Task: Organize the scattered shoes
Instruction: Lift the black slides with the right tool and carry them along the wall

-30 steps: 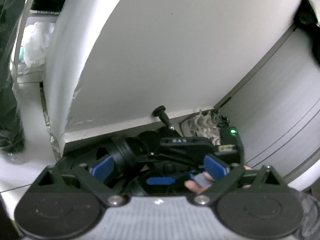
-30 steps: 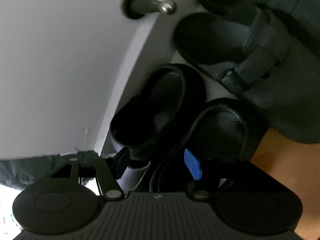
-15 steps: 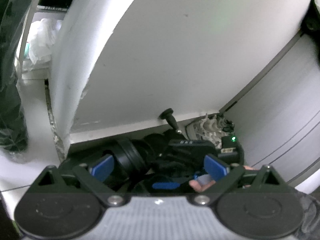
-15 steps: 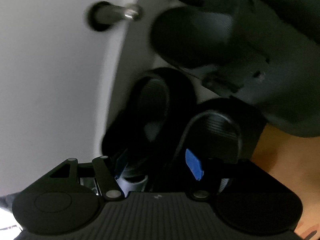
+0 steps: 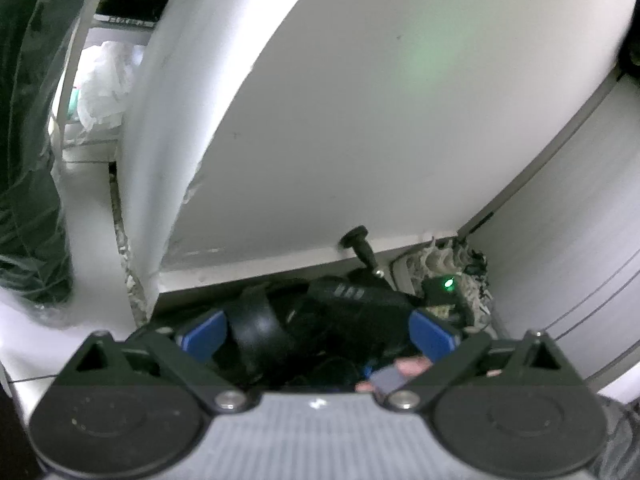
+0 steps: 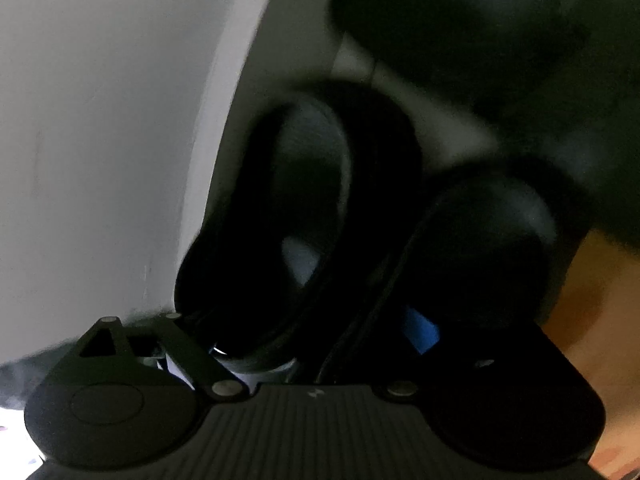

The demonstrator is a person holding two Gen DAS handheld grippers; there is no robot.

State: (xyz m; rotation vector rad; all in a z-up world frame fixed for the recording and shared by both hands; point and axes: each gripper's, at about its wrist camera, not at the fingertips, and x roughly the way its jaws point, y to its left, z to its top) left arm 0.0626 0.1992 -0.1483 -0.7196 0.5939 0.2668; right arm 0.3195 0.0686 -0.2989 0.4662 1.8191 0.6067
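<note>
Gripping a pair of black slides (image 6: 360, 240) in my right gripper (image 6: 320, 344), jaws pinching them beside the white door (image 6: 112, 140). My left gripper (image 5: 316, 334) hangs with jaws spread, empty, above the dark shoes (image 5: 304, 320).

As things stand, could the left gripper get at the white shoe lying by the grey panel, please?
Probably not directly. The left gripper is open, but the right gripper and black slippers lie between it and the white shoe, tucked against the grey panel.
</note>
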